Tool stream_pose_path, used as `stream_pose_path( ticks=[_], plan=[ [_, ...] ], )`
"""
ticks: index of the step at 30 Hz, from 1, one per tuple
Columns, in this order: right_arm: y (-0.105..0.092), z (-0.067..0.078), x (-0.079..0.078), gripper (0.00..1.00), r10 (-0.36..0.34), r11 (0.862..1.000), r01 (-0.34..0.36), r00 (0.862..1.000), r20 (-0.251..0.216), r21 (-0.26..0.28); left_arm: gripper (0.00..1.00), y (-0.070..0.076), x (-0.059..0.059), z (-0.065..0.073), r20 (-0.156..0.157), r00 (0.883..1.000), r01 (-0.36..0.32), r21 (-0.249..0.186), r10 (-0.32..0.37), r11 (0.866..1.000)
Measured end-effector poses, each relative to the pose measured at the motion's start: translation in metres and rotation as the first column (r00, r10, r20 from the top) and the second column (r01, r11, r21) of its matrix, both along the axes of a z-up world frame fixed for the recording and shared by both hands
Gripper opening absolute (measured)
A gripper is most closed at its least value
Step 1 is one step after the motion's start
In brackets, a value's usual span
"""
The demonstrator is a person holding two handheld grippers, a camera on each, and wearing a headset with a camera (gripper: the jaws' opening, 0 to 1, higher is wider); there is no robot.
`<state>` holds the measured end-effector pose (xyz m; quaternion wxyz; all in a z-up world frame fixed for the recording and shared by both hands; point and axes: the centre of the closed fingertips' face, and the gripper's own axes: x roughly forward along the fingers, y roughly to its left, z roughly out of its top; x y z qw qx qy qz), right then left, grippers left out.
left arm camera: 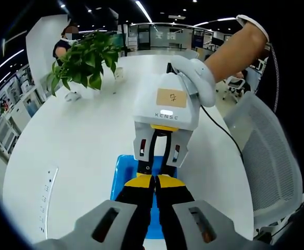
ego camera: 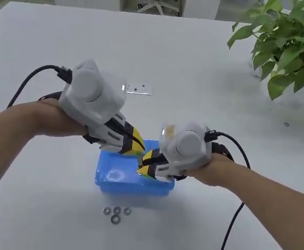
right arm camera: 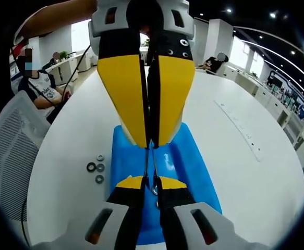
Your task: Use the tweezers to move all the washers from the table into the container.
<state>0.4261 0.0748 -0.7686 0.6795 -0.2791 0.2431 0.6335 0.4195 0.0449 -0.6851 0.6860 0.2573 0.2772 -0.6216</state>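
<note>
A blue container (ego camera: 110, 179) sits on the white table, and both grippers meet tip to tip just above it. My left gripper (ego camera: 136, 147) comes in from the left and my right gripper (ego camera: 143, 171) from the right. In the right gripper view, the thin metal tweezers (right arm camera: 150, 156) run from between the left gripper's yellow jaws (right arm camera: 150, 140) down into my right gripper (right arm camera: 150, 183); both pairs of jaws are closed on them. Several washers (ego camera: 116, 214) lie in a small cluster on the table just outside the container's near wall (right arm camera: 97, 169). The tweezer tips are hidden.
A potted plant (ego camera: 284, 41) stands at the table's far right. A flat clear strip (ego camera: 136, 88) lies beyond the grippers. A mesh chair (left arm camera: 266, 151) stands by the table edge. Cables trail from both grippers.
</note>
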Motion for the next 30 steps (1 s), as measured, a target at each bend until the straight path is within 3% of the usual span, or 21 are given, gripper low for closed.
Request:
stream_pose_path(
  ticks=[22, 30],
  plan=[
    [-0.001, 0.031, -0.014, 0.11, -0.013, 1.0, 0.012, 0.999, 0.048, 0.024, 0.05, -0.002, -0.017, 0.03, 0.045, 0.999, 0.007, 0.006, -0.007, 1.0],
    [0.001, 0.038, -0.025, 0.11, -0.013, 0.999, 0.011, 0.998, 0.06, 0.033, 0.05, 0.0, -0.029, 0.036, 0.058, 0.998, 0.009, 0.015, -0.01, 1.0]
  ],
)
